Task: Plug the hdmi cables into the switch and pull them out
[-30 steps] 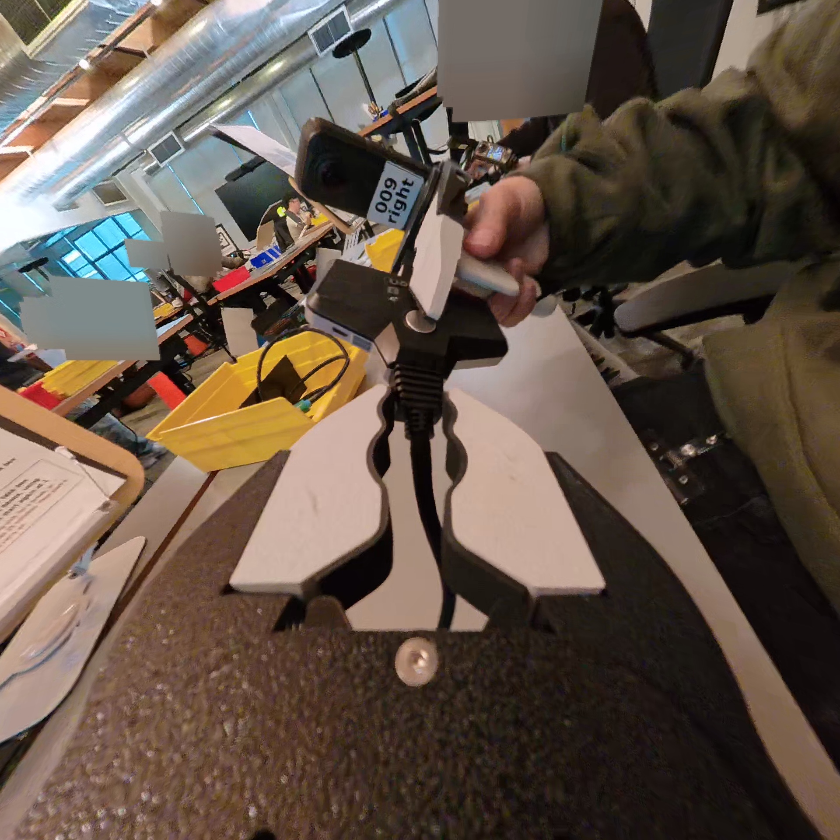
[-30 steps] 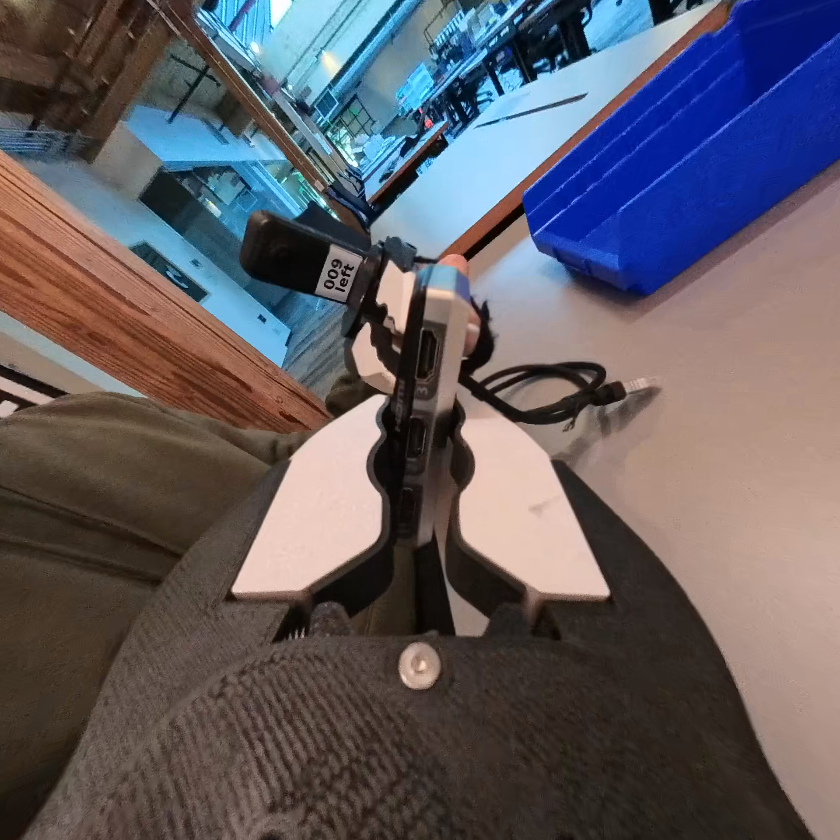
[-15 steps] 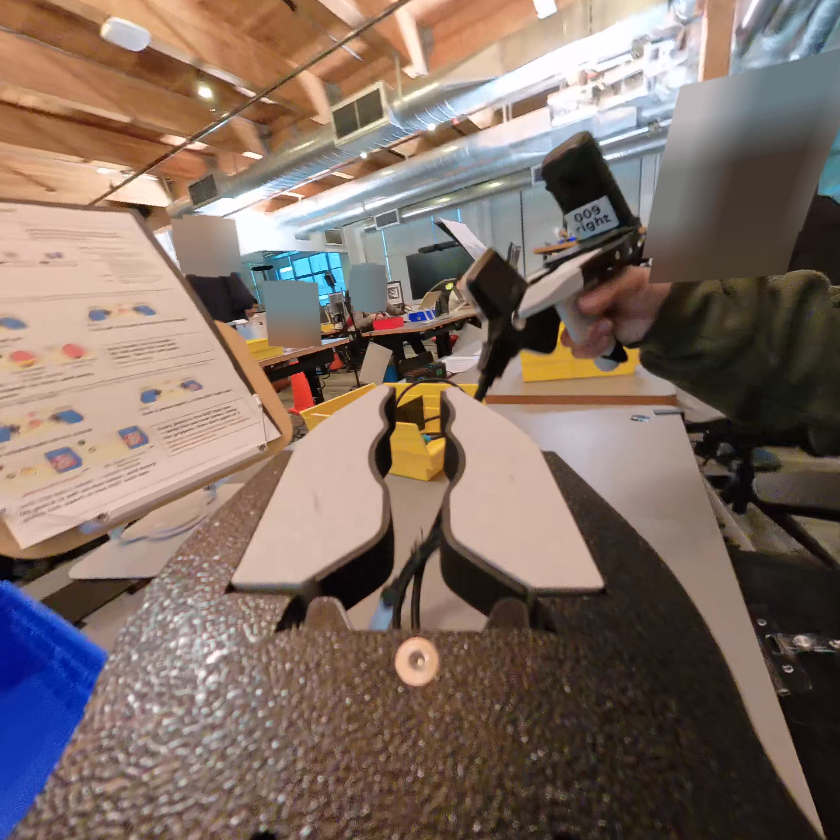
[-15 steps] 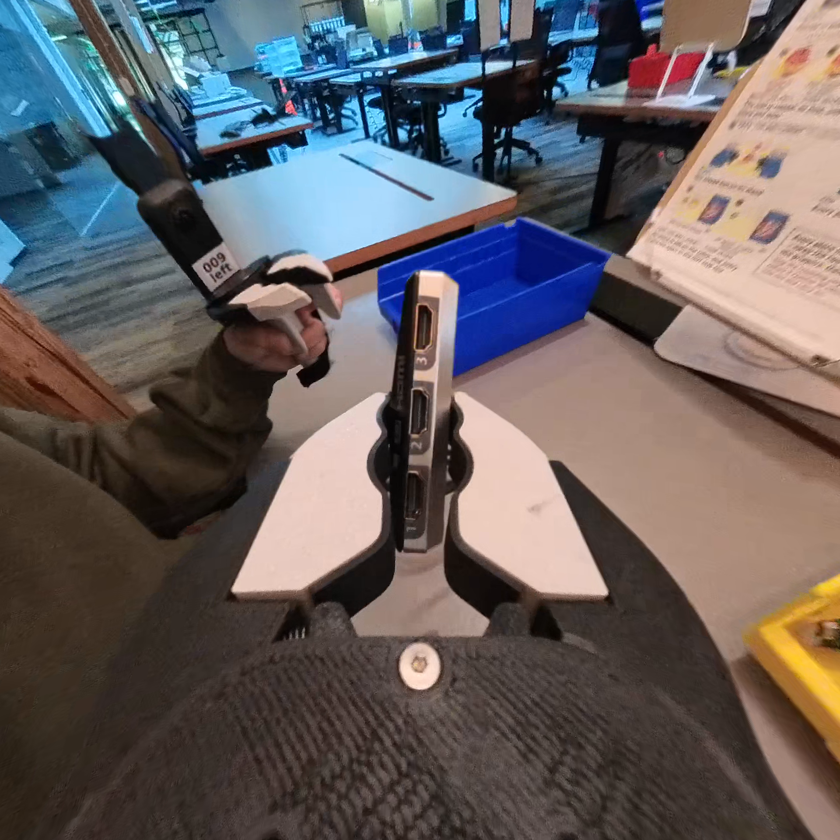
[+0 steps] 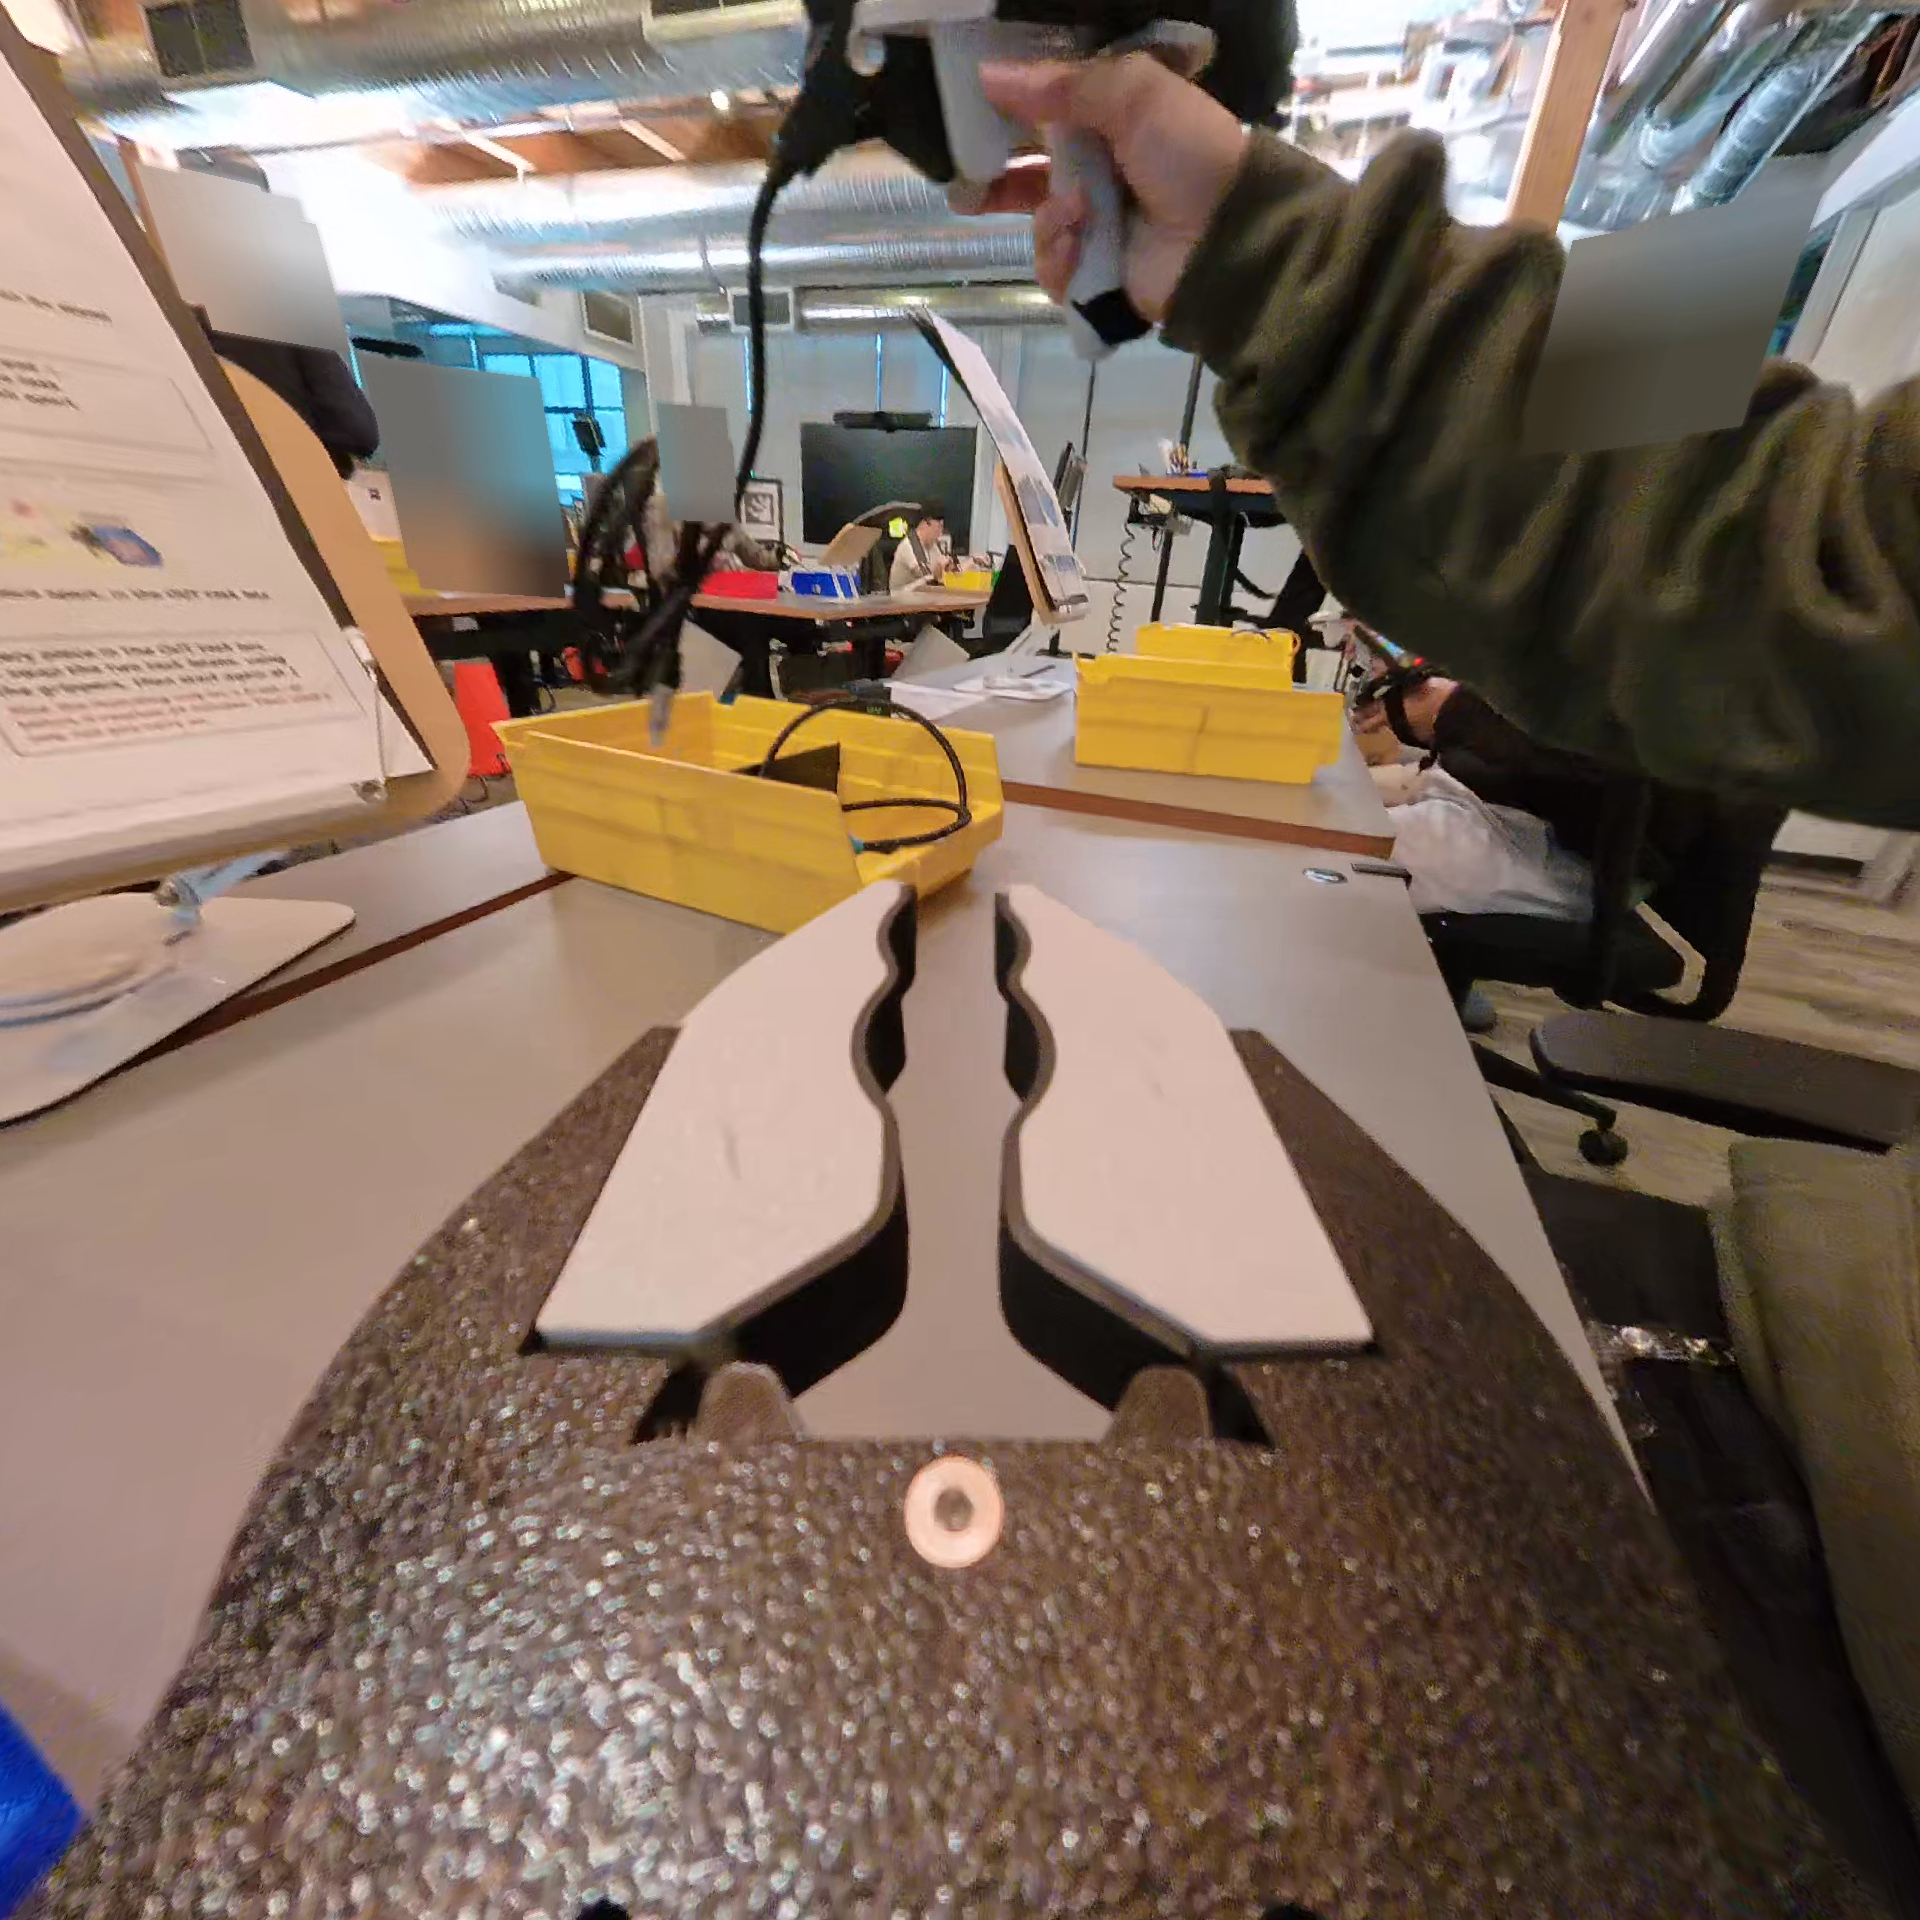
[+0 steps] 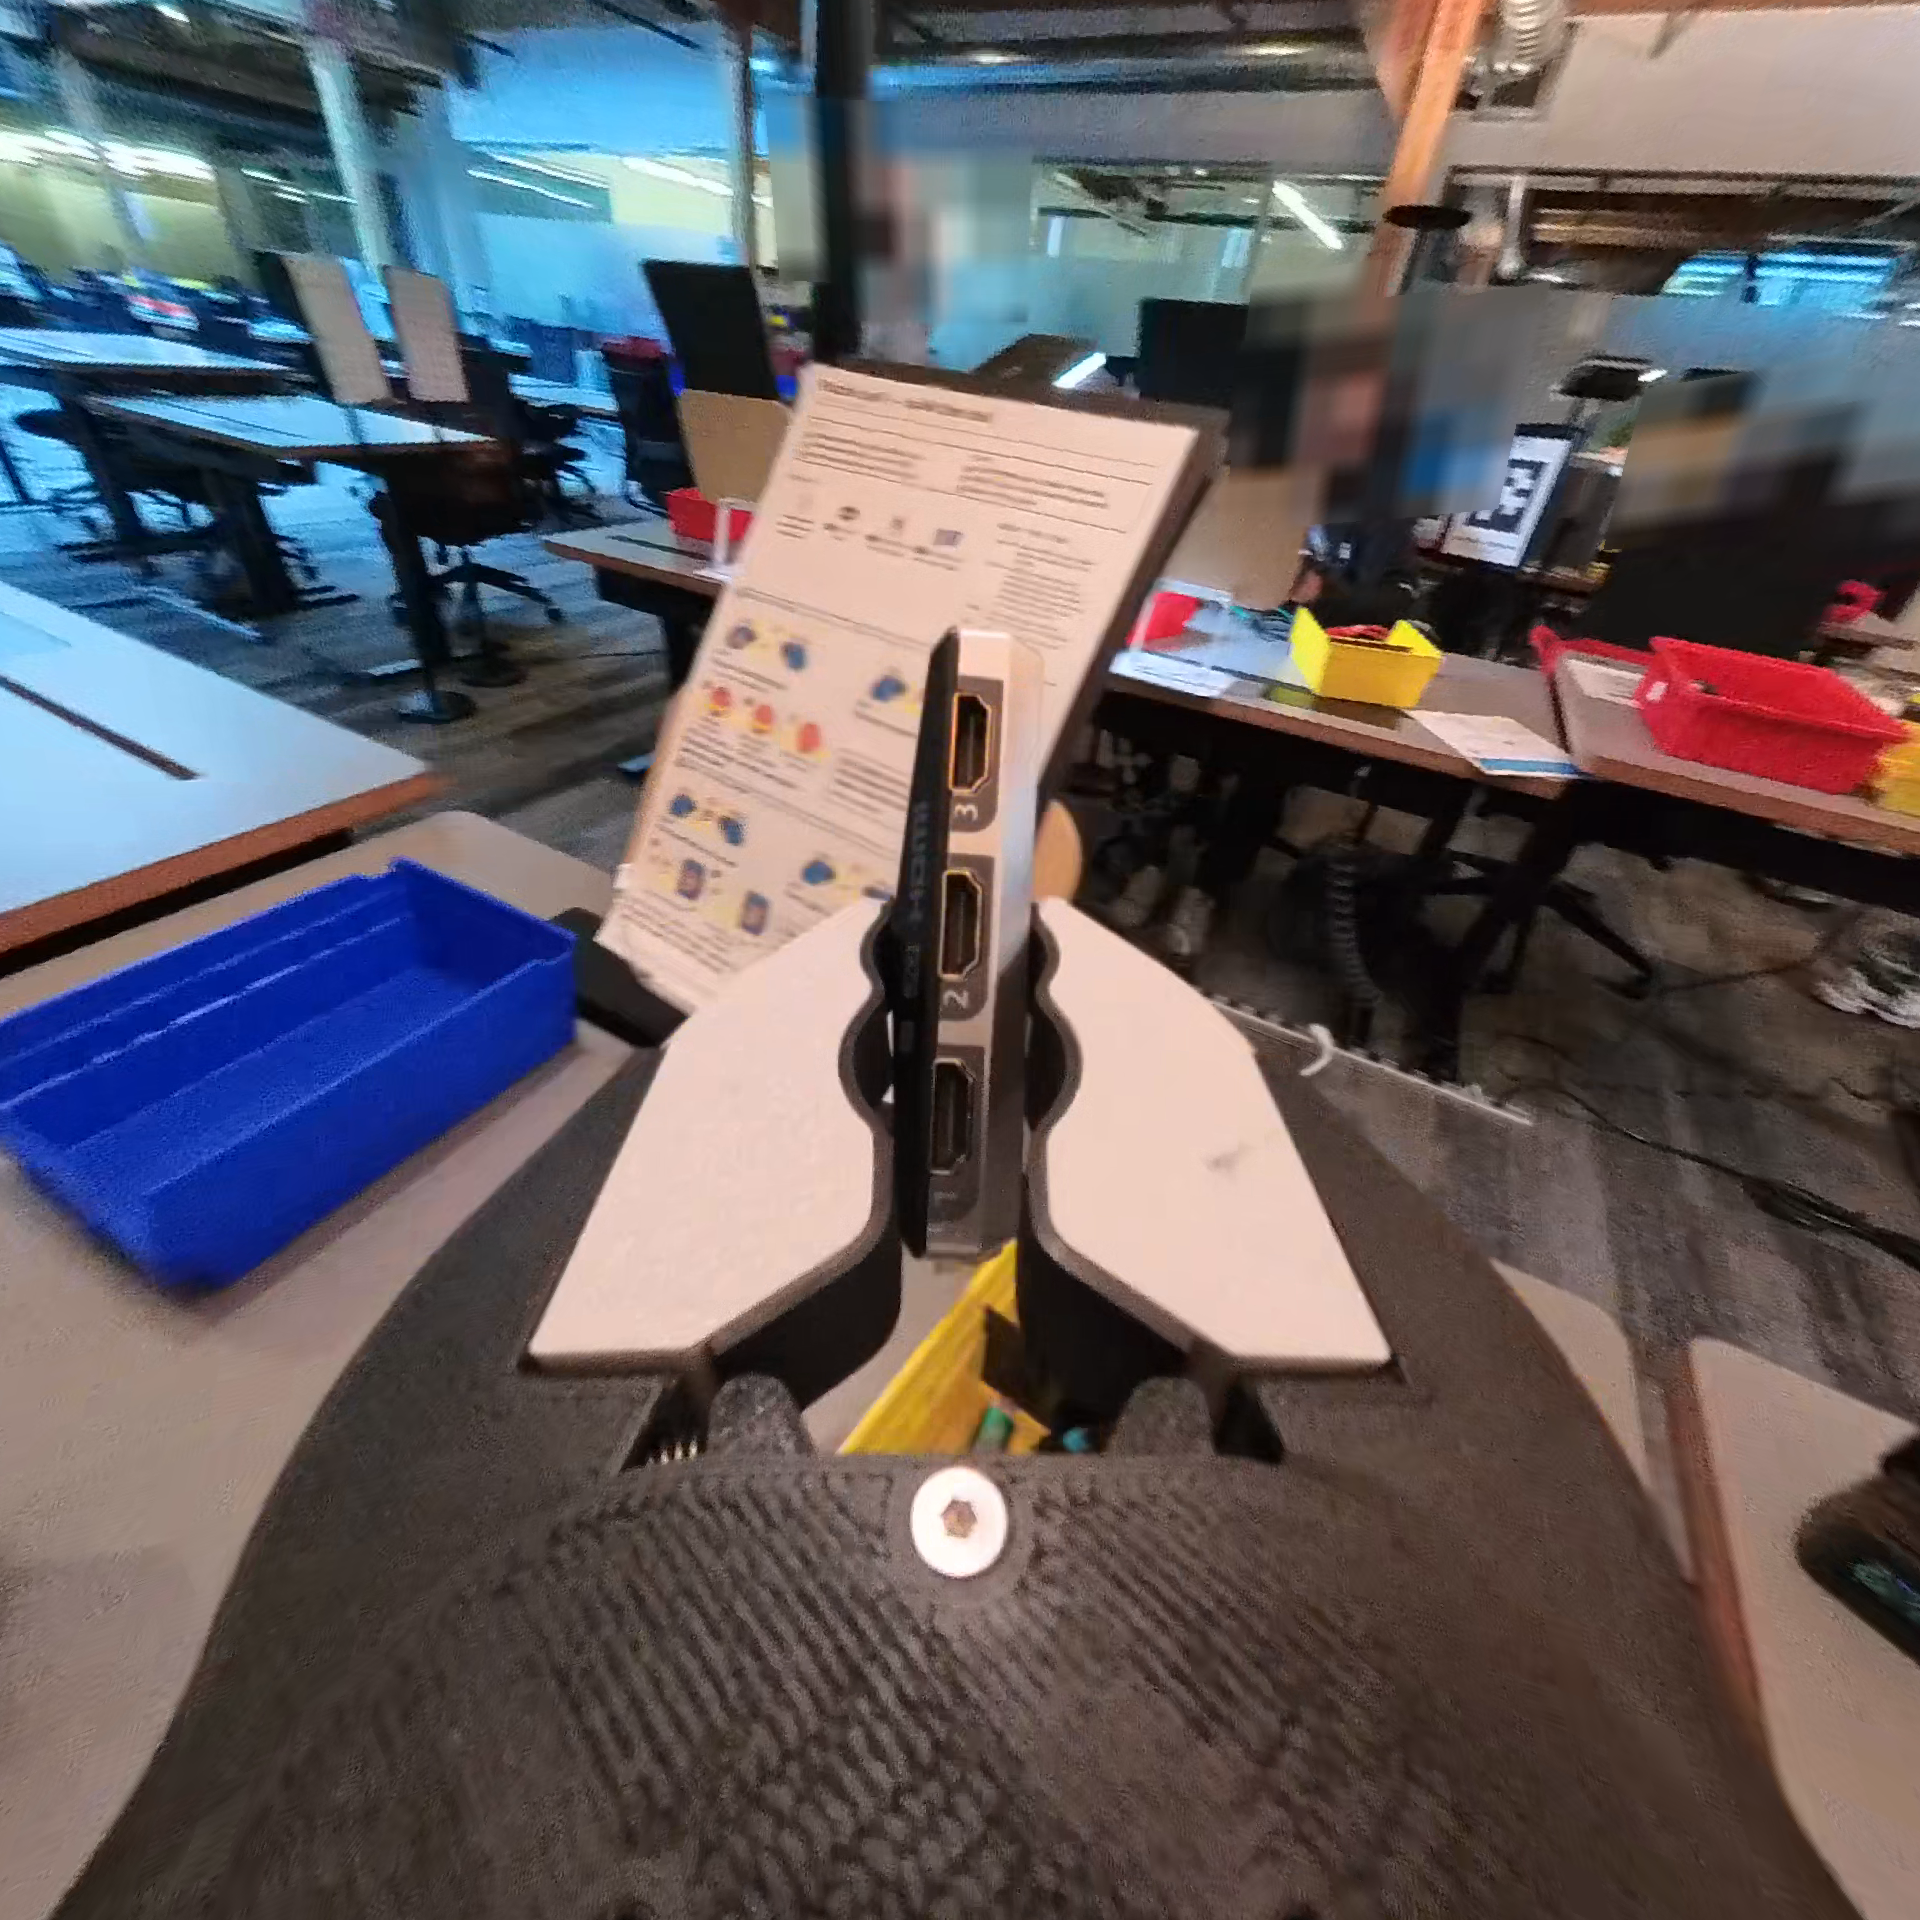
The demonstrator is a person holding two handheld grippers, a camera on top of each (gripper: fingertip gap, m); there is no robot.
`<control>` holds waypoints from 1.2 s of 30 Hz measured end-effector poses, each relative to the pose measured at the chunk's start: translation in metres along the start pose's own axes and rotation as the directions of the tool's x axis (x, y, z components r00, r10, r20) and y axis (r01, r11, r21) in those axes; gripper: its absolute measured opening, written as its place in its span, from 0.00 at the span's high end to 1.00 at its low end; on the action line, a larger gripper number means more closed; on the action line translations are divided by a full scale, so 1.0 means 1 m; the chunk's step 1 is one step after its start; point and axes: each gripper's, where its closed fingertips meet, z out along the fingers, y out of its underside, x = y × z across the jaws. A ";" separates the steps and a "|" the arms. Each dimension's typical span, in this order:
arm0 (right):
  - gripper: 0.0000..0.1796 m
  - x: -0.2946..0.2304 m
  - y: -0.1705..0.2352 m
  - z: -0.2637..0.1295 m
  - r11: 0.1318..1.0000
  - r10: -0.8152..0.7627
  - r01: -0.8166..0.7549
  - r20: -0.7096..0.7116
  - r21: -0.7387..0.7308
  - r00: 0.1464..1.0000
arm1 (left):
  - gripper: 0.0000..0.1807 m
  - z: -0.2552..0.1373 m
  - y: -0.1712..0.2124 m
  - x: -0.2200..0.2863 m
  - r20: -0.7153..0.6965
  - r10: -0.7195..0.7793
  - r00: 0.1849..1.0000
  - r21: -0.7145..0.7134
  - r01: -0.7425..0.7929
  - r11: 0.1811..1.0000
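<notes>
The right tongs [image 6: 956, 1049] are clamped on the switch [image 6: 961, 935], held edge-on with its long axis running away from the camera and three ports facing it. The left tongs [image 5: 951, 966] are parted and empty above the bench [image 5: 312, 1143]. A dark cable [image 5: 753, 312], possibly an HDMI lead, hangs blurred over the yellow bin [image 5: 665, 821].
</notes>
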 end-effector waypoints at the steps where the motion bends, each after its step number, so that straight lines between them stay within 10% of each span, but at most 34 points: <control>1: 0.88 0.017 0.007 0.008 1.000 -0.001 0.000 -0.038 -0.019 0.999 | 0.93 0.001 0.003 0.000 -0.003 -0.003 1.000 -0.008 0.003 1.000; 7: 0.88 0.076 0.102 0.062 0.925 -0.190 0.139 -0.115 -0.353 0.975 | 0.94 0.004 0.014 0.000 -0.025 -0.010 1.000 -0.024 0.010 1.000; 12: 0.88 0.102 0.190 0.090 0.588 -0.565 0.426 0.028 -0.687 0.825 | 0.95 0.004 0.018 -0.004 -0.021 -0.019 1.000 -0.010 0.019 1.000; 15: 0.87 0.096 0.229 0.109 0.388 -0.665 0.560 0.199 -0.732 0.720 | 0.96 0.004 0.021 -0.006 -0.029 -0.030 0.999 -0.002 0.030 1.000; 21: 0.87 0.078 0.285 0.145 0.297 -0.603 0.581 0.323 -0.758 0.729 | 0.96 0.004 0.028 -0.007 -0.042 -0.057 0.997 -0.008 0.057 0.998; 27: 0.80 0.071 0.334 0.166 0.458 -0.355 0.406 0.256 -0.791 0.899 | 0.96 0.002 0.032 -0.004 -0.070 -0.059 0.996 -0.022 0.058 0.998; 36: 0.52 0.084 0.304 0.162 0.674 -0.044 0.082 0.071 -0.734 0.997 | 0.96 0.002 0.035 -0.006 -0.085 -0.098 0.992 -0.007 0.098 0.995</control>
